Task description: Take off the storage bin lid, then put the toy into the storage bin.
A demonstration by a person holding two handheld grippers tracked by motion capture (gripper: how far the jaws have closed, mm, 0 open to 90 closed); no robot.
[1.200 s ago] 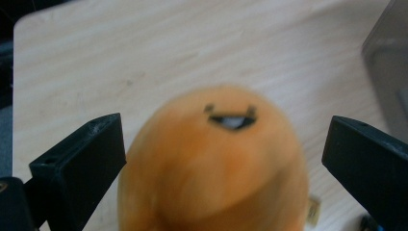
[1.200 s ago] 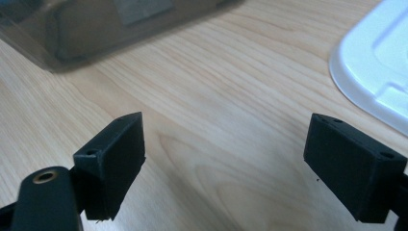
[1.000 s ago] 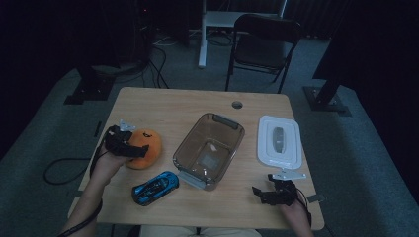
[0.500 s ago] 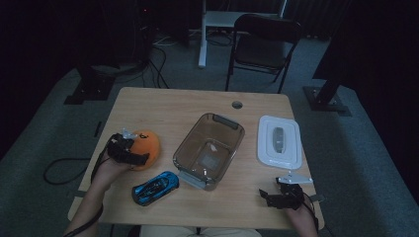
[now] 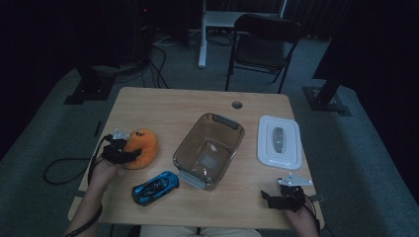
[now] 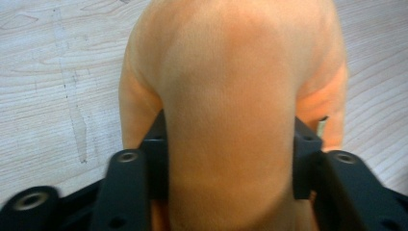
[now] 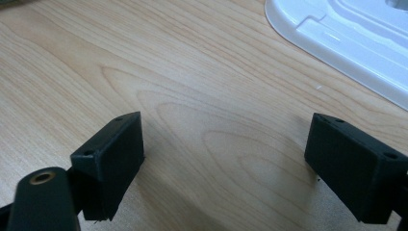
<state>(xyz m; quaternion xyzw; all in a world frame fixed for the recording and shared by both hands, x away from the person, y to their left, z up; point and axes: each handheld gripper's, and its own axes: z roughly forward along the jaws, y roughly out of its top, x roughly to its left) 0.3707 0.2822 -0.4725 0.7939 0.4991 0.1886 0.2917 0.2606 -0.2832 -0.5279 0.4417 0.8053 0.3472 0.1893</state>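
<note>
An orange plush toy lies on the wooden table at the left. My left gripper comes at it from the left, and its jaws have just been closing around it. In the left gripper view the plush bulges between the black pads, which press into its sides. Near the table's front right corner my right gripper rests low and open. In the right gripper view its fingers stand wide apart over bare wood, with nothing between them.
A clear plastic container sits empty mid-table. Its white lid lies flat to the right and shows again as a white lid beyond the right gripper. A blue toy car lies at the front left. A folding chair stands behind the table.
The left gripper has sunk onto the orange plush and its wide-open jaws have closed on the toy. The right gripper has stayed about where it was.
</note>
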